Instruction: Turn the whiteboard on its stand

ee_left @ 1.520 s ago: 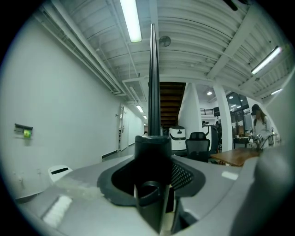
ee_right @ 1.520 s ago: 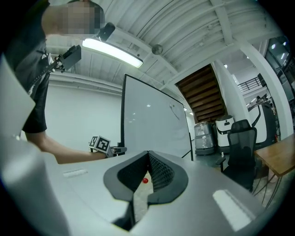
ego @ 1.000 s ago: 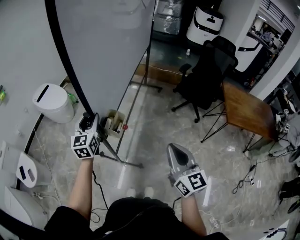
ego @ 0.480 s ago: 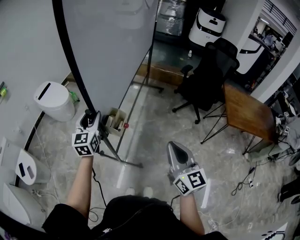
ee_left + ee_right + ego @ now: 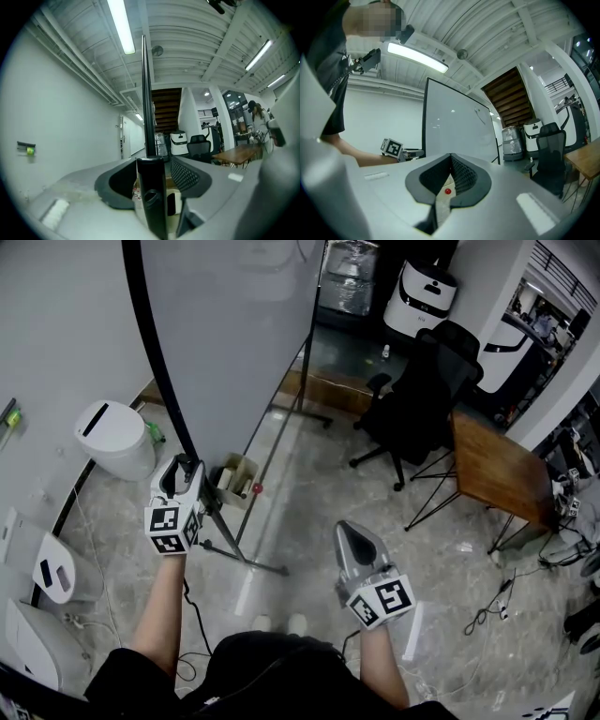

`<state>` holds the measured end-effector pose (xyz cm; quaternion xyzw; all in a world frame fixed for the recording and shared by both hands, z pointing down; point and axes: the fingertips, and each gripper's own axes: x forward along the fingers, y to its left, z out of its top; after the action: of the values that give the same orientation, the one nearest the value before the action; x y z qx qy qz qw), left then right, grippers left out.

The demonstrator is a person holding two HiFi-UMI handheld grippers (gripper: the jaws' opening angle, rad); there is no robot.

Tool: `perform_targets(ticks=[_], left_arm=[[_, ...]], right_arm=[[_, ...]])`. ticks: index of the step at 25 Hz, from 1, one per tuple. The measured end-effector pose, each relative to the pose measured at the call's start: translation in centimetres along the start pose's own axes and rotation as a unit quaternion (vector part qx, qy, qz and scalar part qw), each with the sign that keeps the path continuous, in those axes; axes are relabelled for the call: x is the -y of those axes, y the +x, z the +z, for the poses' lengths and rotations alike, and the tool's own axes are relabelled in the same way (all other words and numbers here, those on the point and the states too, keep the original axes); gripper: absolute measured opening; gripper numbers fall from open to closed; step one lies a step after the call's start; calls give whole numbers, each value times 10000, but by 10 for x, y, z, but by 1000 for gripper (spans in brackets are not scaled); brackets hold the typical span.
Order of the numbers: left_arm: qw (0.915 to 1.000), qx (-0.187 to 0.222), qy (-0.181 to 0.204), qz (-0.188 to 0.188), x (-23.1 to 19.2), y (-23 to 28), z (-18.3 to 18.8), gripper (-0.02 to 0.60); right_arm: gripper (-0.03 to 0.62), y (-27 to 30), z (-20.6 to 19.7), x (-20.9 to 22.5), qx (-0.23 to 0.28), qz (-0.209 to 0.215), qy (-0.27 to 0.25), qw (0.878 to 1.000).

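Note:
The whiteboard (image 5: 234,324) is a large pale panel with a black frame, tilted on a wheeled metal stand (image 5: 246,559). My left gripper (image 5: 180,465) is at the board's lower black edge. In the left gripper view that edge (image 5: 149,117) runs upright between the jaws, which are opening, and a gap shows on each side of it. My right gripper (image 5: 352,538) hangs lower right, away from the board, shut with nothing in it. The right gripper view shows the board face (image 5: 454,126) and the left gripper (image 5: 412,152) at its edge.
A white bin (image 5: 114,439) stands left of the board and a cardboard box (image 5: 234,479) sits at the stand's foot. A black office chair (image 5: 422,399), a wooden table (image 5: 497,470) and a white machine (image 5: 427,292) stand to the right. Cables lie on the floor.
The left gripper has crept slightly up along the board's black edge and its jaws have spread. The right gripper has stayed where it was.

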<state>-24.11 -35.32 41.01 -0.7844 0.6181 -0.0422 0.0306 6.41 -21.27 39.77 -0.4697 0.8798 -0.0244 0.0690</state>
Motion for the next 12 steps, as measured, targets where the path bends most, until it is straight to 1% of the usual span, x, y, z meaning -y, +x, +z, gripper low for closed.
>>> perform_targets(ticks=[8, 12], left_arm=[[9994, 334, 56, 43, 4, -13, 28, 232], [9984, 556, 78, -51, 13, -16, 49, 229]], right_arm=[[5, -2, -2, -8, 21, 68, 3, 10000], [5, -5, 0, -7, 53, 31, -3, 10000]])
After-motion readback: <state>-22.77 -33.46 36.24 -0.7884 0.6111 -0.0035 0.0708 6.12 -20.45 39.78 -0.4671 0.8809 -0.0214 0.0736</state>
